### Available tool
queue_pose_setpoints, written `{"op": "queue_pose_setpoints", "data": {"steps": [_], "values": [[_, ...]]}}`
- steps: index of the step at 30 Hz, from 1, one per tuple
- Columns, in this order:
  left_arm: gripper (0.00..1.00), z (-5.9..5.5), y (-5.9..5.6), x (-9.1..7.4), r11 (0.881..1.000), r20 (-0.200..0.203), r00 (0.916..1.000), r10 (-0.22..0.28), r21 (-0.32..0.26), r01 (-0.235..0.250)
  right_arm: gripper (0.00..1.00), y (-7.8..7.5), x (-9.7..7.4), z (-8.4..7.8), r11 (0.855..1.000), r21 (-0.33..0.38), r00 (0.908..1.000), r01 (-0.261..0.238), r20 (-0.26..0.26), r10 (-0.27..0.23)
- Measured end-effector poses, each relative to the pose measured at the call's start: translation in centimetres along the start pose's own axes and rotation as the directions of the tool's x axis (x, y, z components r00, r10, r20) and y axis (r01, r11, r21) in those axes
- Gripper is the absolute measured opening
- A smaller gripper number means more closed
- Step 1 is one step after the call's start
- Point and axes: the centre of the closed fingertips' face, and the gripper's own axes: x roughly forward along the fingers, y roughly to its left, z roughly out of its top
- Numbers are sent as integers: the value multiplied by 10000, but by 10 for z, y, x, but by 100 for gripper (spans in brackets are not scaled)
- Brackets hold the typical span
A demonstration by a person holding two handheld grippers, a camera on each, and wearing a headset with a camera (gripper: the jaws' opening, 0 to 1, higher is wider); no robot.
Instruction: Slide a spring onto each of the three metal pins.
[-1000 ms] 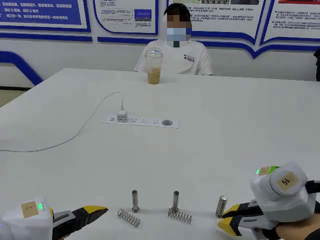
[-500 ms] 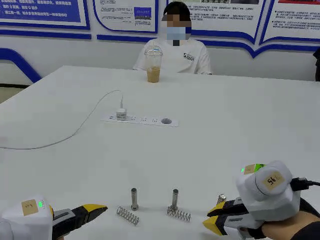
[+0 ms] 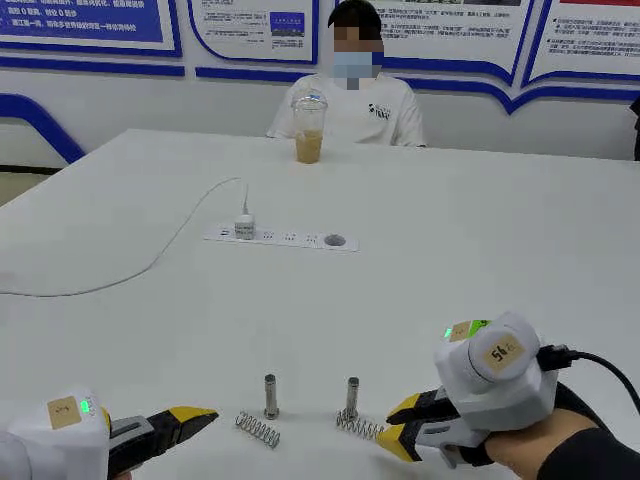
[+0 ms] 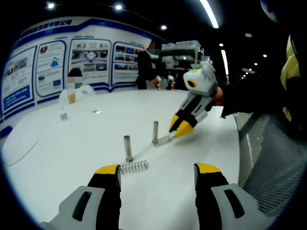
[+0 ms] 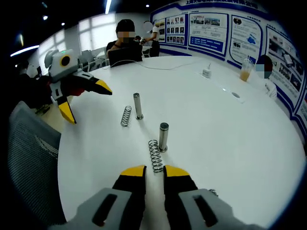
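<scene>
Here, pins (image 3: 270, 394) on white table (image 3: 480, 230), poster wall (image 3: 120, 95) behind.

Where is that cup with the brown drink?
In the head view, the cup stands near the far edge of the table, in front of the seated person, beyond the power strip.

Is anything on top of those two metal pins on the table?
No. The left pin and right pin have bare tops; the left spring and right spring lie beside them. The right gripper hides whatever is behind it in the head view.
</scene>
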Motion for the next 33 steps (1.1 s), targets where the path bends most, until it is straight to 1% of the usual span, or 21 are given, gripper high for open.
{"op": "queue_pose_setpoints", "data": {"steps": [7, 17, 26, 28, 33], "values": [[63, -2, 0, -1, 10000, -79, 10000, 29, -9, -29, 15, -3, 6, -3, 10000, 36, 10000, 1, -89, 0], [63, -1, -2, -1, 10000, -122, 9999, 33, 20, -32, 15, -4, 16, -7, 9999, 108, 9997, -84, -241, 87], [63, -2, -2, -2, 10000, -154, 9999, 46, 13, -46, 14, -4, 19, -9, 9997, 199, 9995, -104, -288, 110], [63, -2, -3, -2, 10000, -154, 9999, 26, 26, -26, 12, -3, 18, -9, 9998, 161, 9995, -118, -288, 123], [63, 1, -7, 0, 9999, -131, 9999, -65, 101, 66, 12, -1, 16, -10, 9998, 136, 9993, -119, -361, 124]]}}
